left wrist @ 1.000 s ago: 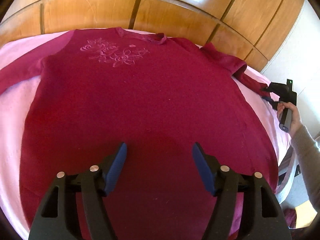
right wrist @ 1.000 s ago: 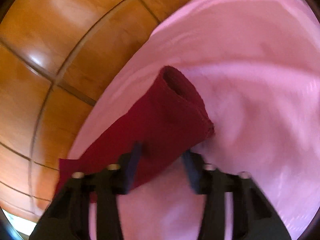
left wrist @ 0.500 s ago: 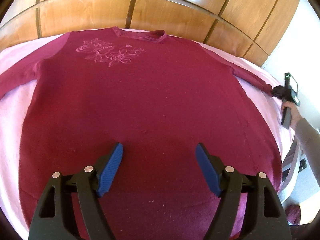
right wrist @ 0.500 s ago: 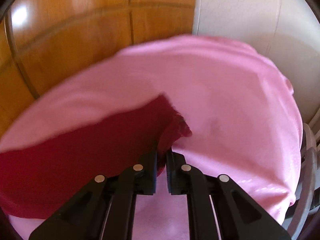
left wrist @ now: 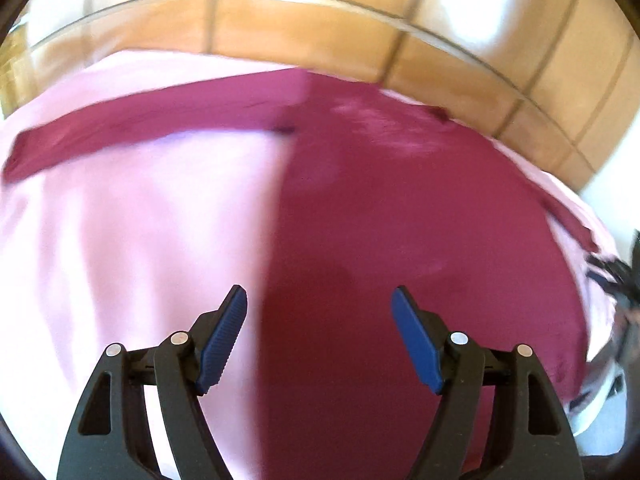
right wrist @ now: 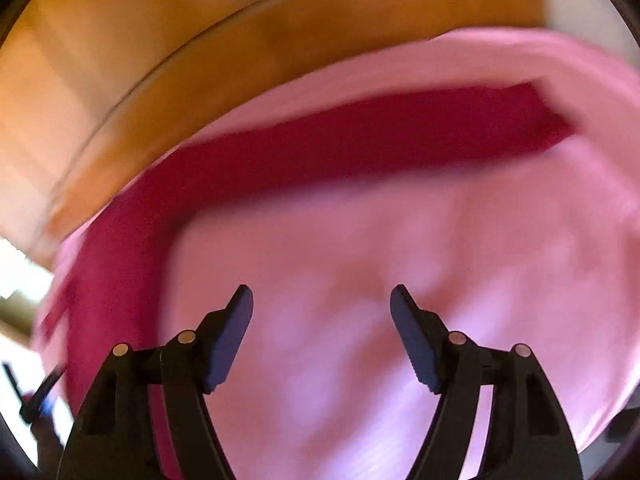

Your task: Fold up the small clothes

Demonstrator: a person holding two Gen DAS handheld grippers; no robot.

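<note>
A dark red long-sleeved sweater [left wrist: 400, 220] lies flat on a pink sheet [left wrist: 132, 240]. In the left wrist view its left sleeve [left wrist: 140, 128] stretches out to the left. My left gripper [left wrist: 319, 332] is open and empty above the sweater's left edge. In the right wrist view the right sleeve [right wrist: 360, 140] lies stretched out across the pink sheet [right wrist: 400, 280]. My right gripper [right wrist: 321, 328] is open and empty above the sheet, below the sleeve. Both views are blurred by motion.
A wooden panelled headboard [left wrist: 320, 32] runs behind the sheet and also shows in the right wrist view [right wrist: 160, 60]. The sheet's edge drops off at the right [left wrist: 600, 240]. The other gripper appears blurred at the left edge [right wrist: 36, 400].
My right gripper has opened, let go of the right sleeve cuff and pulled back. My left gripper has shifted left, so the left sleeve and bare sheet now show.
</note>
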